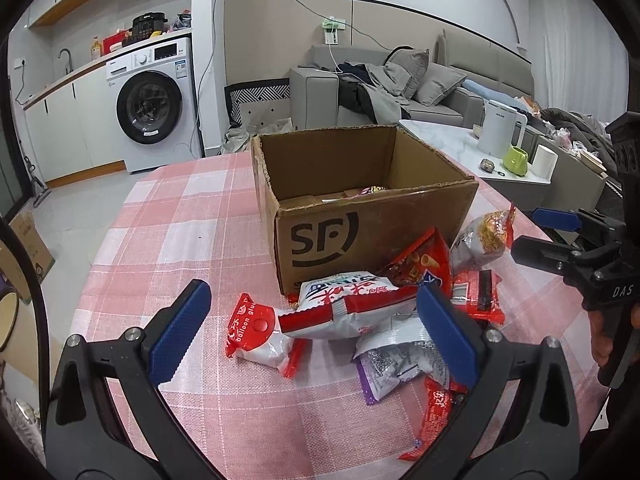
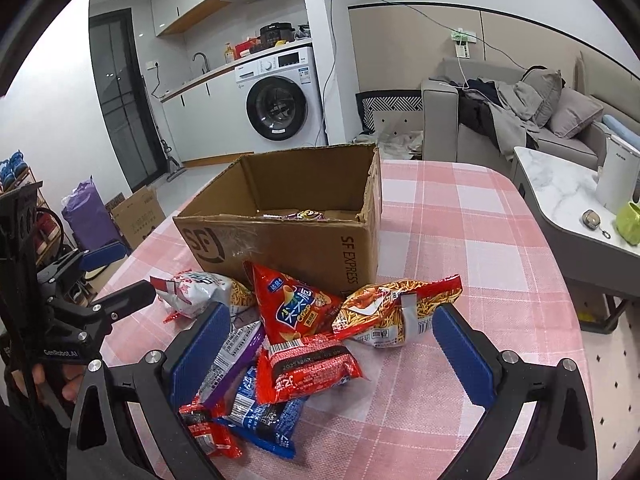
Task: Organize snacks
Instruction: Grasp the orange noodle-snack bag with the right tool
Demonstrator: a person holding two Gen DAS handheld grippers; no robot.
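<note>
Through my left wrist camera, my left gripper [image 1: 314,328] hangs over the near edge of the snack pile with its blue pads spread wide and nothing between them; the white-and-red packet [image 1: 352,308] lies just ahead, resting against the front wall of the cardboard box [image 1: 360,232]. I judge the sorting is only begun: one or two packets show on the box floor, while most still lie heaped on the pink checked tablecloth [image 1: 192,240]. The next move, as I see it, calls for lowering onto that packet, closing across its puffed middle, then lifting it over the box wall. Here I can read "SF" on the box front and "balloon glue" on the red-capped pouch [image 1: 256,332]; the Chinese lettering on the packets I cannot make out. My right gripper [image 1: 548,236] shows at the right edge, its jaws apart. From my right wrist camera, that gripper [image 2: 332,352] also stands spread and empty, straddling the red square packet [image 2: 308,368], with the red triangular bag [image 2: 292,308] and the noodle-snack bag [image 2: 396,308] just beyond it. The box side reads "SF EXPRESS", and the left gripper's body, seen at the left, carries a small label that seems to read "GenRobot.AI".
</note>
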